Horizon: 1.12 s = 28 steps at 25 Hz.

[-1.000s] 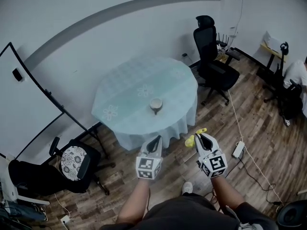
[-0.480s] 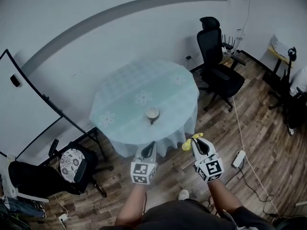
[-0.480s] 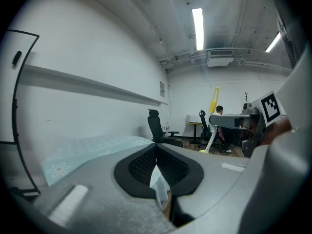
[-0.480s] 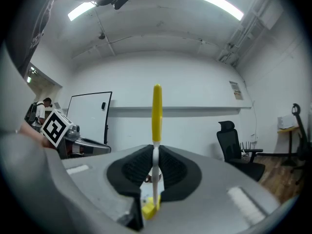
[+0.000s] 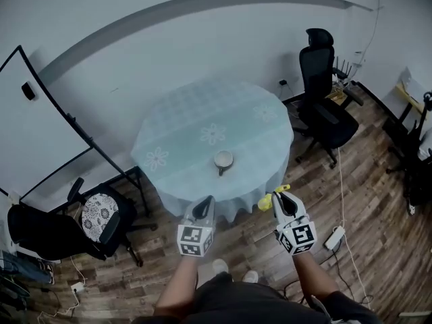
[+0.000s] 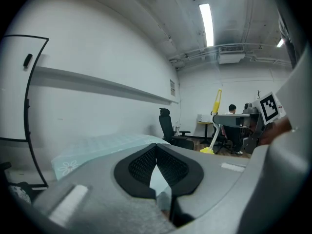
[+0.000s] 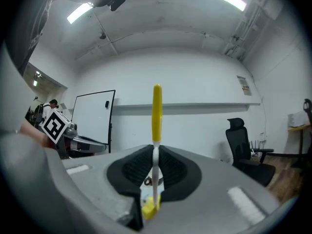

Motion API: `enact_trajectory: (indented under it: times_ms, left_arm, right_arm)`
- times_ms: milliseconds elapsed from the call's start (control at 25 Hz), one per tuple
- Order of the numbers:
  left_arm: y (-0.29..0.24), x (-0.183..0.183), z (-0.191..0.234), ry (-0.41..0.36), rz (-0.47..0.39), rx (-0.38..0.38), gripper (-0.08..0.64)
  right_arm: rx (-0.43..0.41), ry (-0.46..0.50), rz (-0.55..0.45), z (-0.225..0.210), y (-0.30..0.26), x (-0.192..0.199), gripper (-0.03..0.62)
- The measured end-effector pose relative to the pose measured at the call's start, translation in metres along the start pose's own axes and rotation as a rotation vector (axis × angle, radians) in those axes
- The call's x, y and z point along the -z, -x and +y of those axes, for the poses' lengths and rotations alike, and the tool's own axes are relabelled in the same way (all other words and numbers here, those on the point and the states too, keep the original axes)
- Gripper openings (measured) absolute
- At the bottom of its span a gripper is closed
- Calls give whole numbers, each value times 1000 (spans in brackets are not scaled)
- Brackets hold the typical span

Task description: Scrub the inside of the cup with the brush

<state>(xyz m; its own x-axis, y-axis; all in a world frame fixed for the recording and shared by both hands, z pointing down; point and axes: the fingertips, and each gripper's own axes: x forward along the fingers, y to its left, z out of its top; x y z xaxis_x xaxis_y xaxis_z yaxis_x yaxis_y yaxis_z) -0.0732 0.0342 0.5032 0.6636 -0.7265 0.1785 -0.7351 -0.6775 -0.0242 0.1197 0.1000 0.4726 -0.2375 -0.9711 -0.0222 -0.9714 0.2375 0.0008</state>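
The right gripper [image 7: 156,149] has its jaws pinched narrow on the thin white shaft of the brush [image 7: 156,106]. The brush's yellow handle stands straight up out of the tips, and a small yellow end shows below the pads. In the head view the yellow part of the brush [image 5: 267,202] juts out from the right gripper [image 5: 279,198] toward the left gripper [image 5: 206,203].

The left gripper's [image 6: 156,147] jaws are closed tip to tip with nothing between them.

Both grippers hang in the air just off the near edge of the round table [image 5: 189,123], over the wooden floor and side by side but apart.

The cup [image 5: 223,159] stands upright on the pale flowered cloth. It is close to the table's near edge and a little right of its middle, with the handle turned toward that edge and well apart from both grippers. Its inside looks pale, and whether anything is in it cannot be told.

A black office chair [image 5: 325,103] stands by the table's right edge and a whiteboard [image 5: 40,137] leans at its left.
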Motion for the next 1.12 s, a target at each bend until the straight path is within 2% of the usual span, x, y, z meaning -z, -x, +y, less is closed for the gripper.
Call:
enact_trajectory:
  times_ms: [200, 680, 1120]
  left_arm:
    - [-26, -4, 41, -4, -7, 13, 5]
    - [-84, -4, 143, 11, -27, 60, 5]
    - [-104, 6, 178, 28, -10, 86, 5]
  right_arm:
    - [-49, 85, 10, 11, -54, -6, 38]
    - [23, 86, -10, 27, -171, -17, 38]
    - [46, 86, -18, 34, -218, -20, 38]
